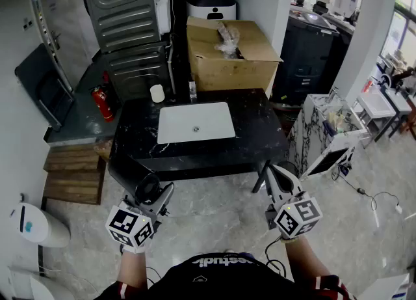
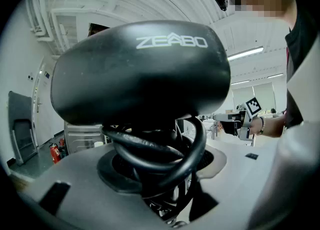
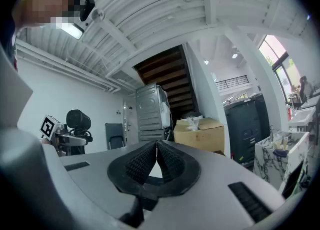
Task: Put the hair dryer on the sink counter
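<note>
- The room has a pale tiled floor. A black, marble-look counter (image 1: 260, 133) with a white rectangular basin (image 1: 195, 123) stands at 12 o'clock from the person.
- The hair dryer (image 2: 140, 69) is not yet on the counter. It hangs in the air at 7 o'clock of the head view, clamped in the left tongs (image 1: 156, 196), whose jaws are wide around it.
- Its body is matte black rounded plastic, and a thick rubbery cord (image 2: 165, 146) is looped below it.
- The right tongs (image 1: 269, 172) are pressed together and empty.
- I judge the step in hand is carrying. The next move calls for a reach forward and a gentle set-down on bare stone at 3 o'clock of the basin, because the round body may roll.
</note>
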Available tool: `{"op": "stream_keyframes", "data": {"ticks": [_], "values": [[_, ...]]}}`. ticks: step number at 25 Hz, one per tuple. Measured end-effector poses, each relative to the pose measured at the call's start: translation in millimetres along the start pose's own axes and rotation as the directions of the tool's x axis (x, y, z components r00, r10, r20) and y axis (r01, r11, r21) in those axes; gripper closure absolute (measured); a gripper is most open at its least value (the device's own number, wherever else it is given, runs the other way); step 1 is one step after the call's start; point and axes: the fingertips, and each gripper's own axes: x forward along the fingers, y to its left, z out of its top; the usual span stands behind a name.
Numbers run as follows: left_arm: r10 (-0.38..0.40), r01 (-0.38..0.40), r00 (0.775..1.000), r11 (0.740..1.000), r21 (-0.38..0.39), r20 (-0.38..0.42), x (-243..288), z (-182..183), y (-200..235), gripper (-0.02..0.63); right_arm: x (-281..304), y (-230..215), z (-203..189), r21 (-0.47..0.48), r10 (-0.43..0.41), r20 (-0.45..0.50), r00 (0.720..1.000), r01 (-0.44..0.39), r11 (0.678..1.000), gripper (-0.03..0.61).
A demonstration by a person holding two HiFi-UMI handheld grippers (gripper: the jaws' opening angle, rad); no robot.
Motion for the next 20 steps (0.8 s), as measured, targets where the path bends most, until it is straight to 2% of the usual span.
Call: {"op": "stream_keyframes", "data": {"ticks": [11,20], "values": [[-0.022,0.022,1.0,1.0,-0.022,0.006,8.4,-1.3,-12.6,0.341,-7.7,-5.7,0.3,-0.025,-0.007,0.022,1.0,0.007,1.0,0.538],[-0.006,0.006,1.0,0.999,-0.033,-0.007,12.1,-4.7,-20.4,0.341,-9.3,-14.9,-7.0,0.033,0.027,0.008,1.0,-0.027,0.999,0.538]]}}
